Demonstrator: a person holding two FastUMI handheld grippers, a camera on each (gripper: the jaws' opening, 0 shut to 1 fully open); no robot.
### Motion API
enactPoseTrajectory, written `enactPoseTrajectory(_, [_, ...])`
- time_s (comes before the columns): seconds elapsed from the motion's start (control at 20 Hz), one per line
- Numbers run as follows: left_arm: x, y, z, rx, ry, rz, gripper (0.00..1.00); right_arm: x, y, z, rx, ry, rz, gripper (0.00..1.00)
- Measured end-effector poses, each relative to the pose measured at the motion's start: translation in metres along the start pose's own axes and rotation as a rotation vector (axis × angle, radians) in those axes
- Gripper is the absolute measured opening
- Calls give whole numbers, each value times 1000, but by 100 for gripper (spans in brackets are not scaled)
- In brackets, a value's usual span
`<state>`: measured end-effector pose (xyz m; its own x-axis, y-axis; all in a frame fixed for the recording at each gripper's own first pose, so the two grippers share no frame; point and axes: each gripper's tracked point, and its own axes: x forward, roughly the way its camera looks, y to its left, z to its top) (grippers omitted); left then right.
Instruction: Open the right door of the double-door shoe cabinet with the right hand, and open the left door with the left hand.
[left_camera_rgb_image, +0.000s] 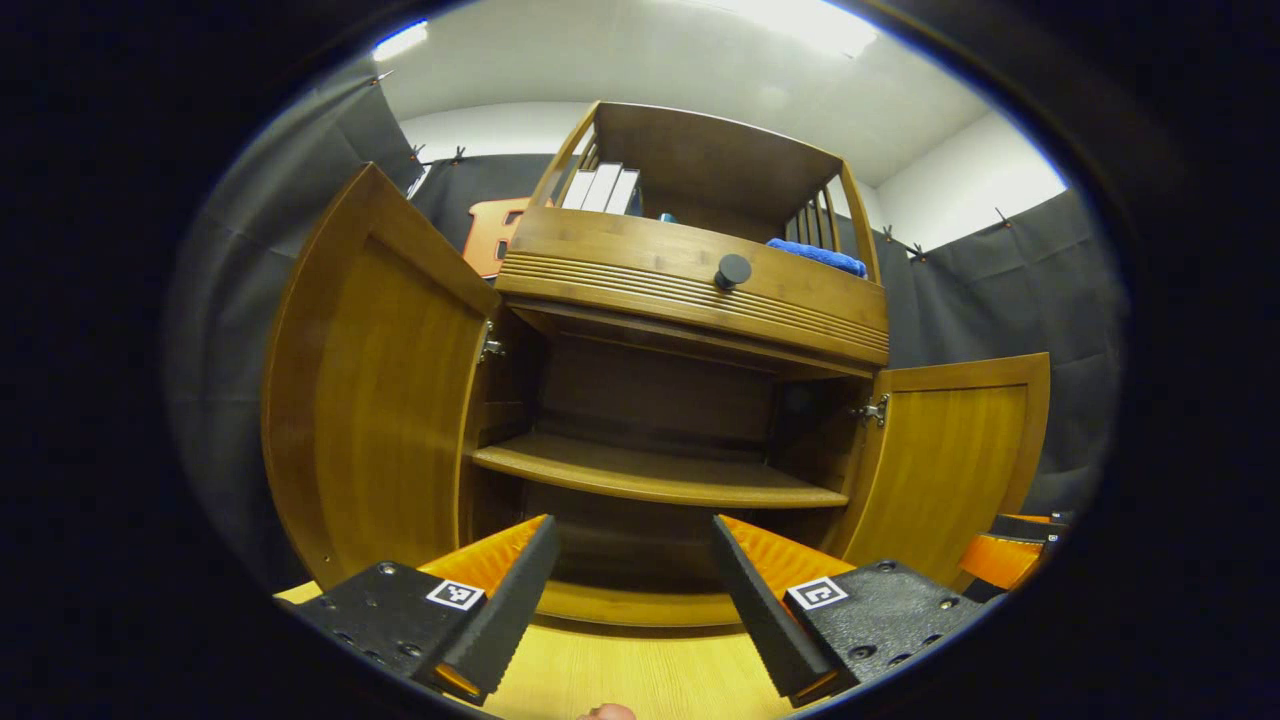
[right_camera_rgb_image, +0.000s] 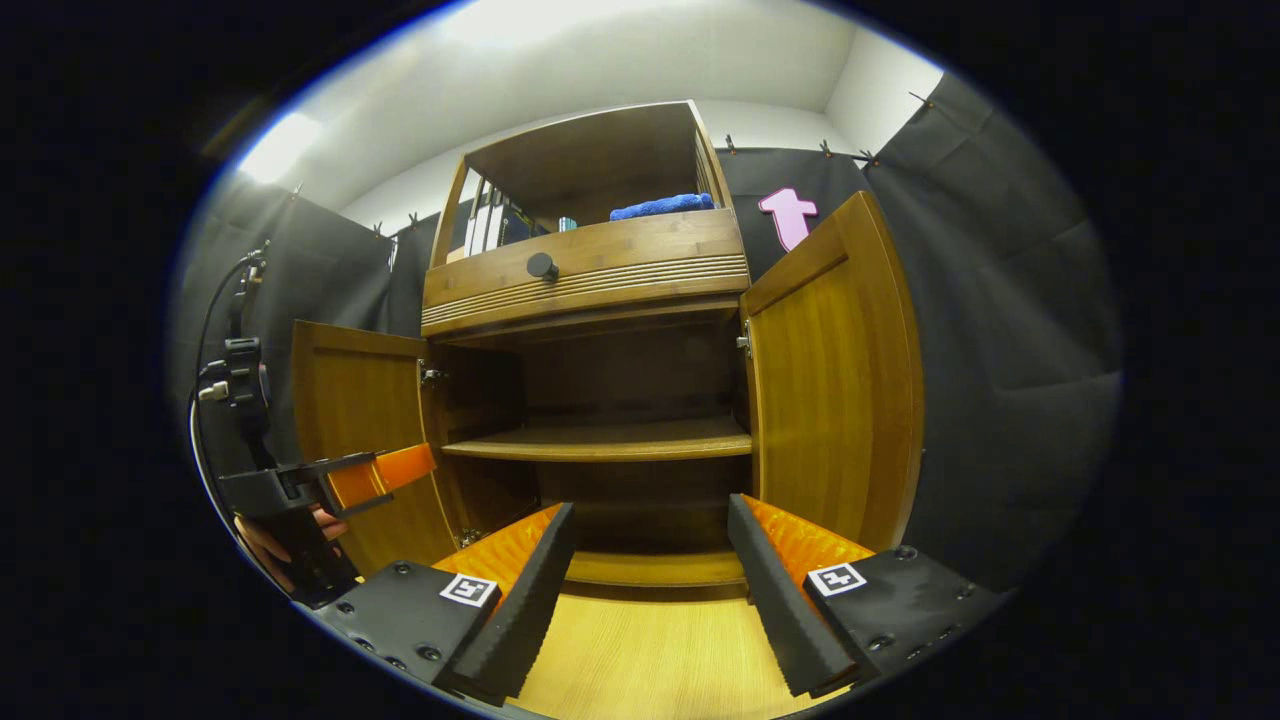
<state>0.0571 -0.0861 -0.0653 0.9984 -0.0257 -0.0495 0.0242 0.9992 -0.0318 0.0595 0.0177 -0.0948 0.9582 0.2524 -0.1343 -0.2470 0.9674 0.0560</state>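
Straight ahead: shoe cabinet (left_camera_rgb_image: 690, 300) | left door (left_camera_rgb_image: 370, 390) swung open, right door (right_camera_rgb_image: 835, 380) swung open | left gripper (left_camera_rgb_image: 635, 590) fingers apart, holding nothing | right gripper (right_camera_rgb_image: 650, 590) fingers apart, holding nothing | inner shelf (right_camera_rgb_image: 600, 440) bare.

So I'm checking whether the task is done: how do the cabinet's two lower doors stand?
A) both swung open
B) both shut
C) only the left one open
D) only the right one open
A: the left door and the right door both stand swung out from the cabinet, baring the inner shelf; both grippers are open and hold nothing.
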Motion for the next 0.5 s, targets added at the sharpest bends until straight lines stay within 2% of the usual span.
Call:
enactPoseTrajectory(0.1, [-1, 6, -2, -10, 2, 11, 92, 1, 1, -1, 3, 2, 5, 97])
enactPoseTrajectory(0.15, [-2, 7, -1, -15, 1, 15, 92, 2, 1, -1, 4, 2, 6, 88])
enactPoseTrajectory(0.2, [-2, 9, 0, -18, -2, 18, 95, 2, 1, -2, 4, 3, 6, 100])
enactPoseTrajectory(0.25, [1, 8, 2, -20, -2, 23, 95, 2, 1, -1, 4, 3, 5, 97])
enactPoseTrajectory(0.45, [1, 10, 1, -3, 5, 28, 95, 1, 2, -2, 8, 4, 4, 97])
enactPoseTrajectory(0.5, [0, 10, 1, 0, 5, 26, 92, 1, 2, -3, 9, 5, 3, 97])
